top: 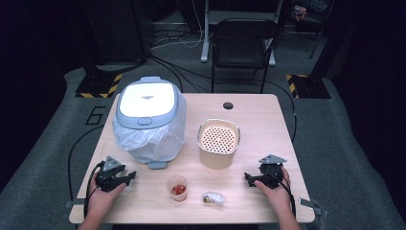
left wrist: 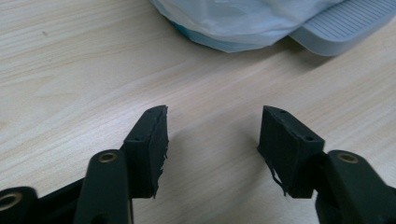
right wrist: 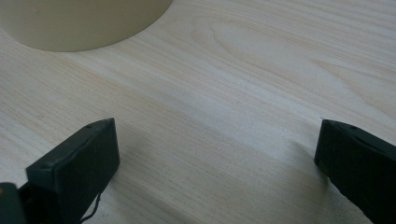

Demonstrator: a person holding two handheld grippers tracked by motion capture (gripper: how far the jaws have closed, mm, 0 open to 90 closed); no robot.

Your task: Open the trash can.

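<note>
The tabletop (top: 268, 120) is pale wood with a fine straight grain, a small dark round hole near its far edge, and it stands on grey carpet in a dim room. Behind it sits a black folding chair (top: 243, 43); cables trail over the floor, and yellow-and-black striped plates lie at either side.

The left gripper (top: 125, 178) rests near the front left corner, its jaws spread wide with nothing between them — bare wood shows in the gap. The right gripper (top: 250, 178) rests near the front right, jaws also wide apart and empty.

Between them, near the front edge, stand a clear cup (top: 177, 187) with red pieces inside and, just beside it, a small crumpled wrapper (top: 213, 198). Farther back sit a lidded bin (top: 149, 117) lined with a white bag and a beige perforated strainer pot (top: 219, 142).
</note>
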